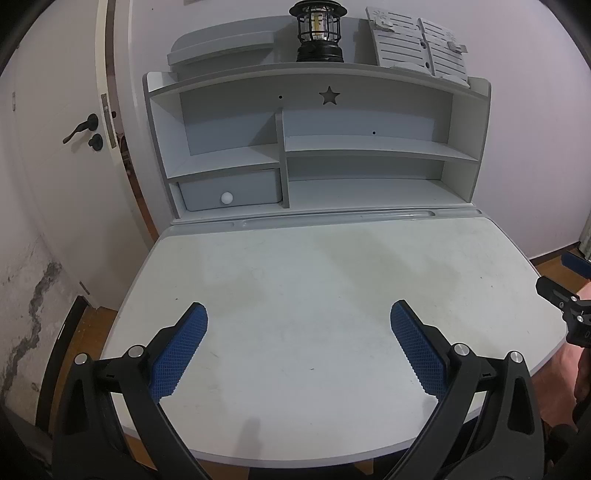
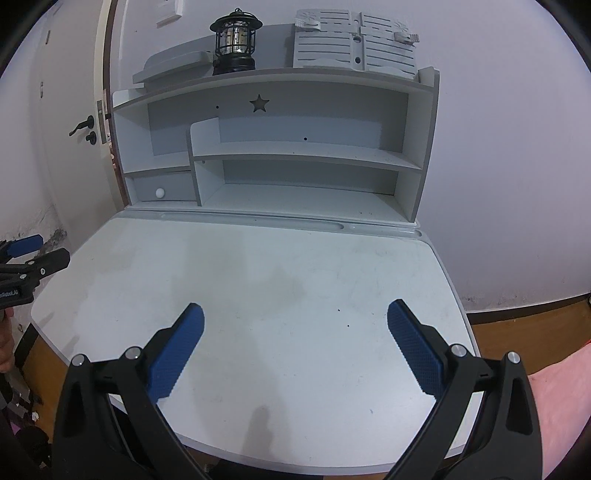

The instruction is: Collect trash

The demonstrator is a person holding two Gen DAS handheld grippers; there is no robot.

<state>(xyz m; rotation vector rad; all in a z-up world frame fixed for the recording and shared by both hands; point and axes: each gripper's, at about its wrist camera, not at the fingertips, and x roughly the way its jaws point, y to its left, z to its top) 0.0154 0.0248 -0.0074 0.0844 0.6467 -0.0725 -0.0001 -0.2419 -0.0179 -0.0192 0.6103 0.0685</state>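
Item: surface (image 1: 332,280), bare below the shelf unit (image 1: 317,147); we found no trash on it or in the shelves. Advice: we judged it best to scan beyond the surface before reaching. Left claw (image 1: 299,314): spread wide, holding and touching nothing. Right claw (image 2: 295,314): likewise spread, empty, above the surface.

desk (image 1: 332,280) | hutch (image 1: 476,147) | lantern (image 1: 318,31) on top | drawer (image 1: 231,190) | door (image 1: 55,166)
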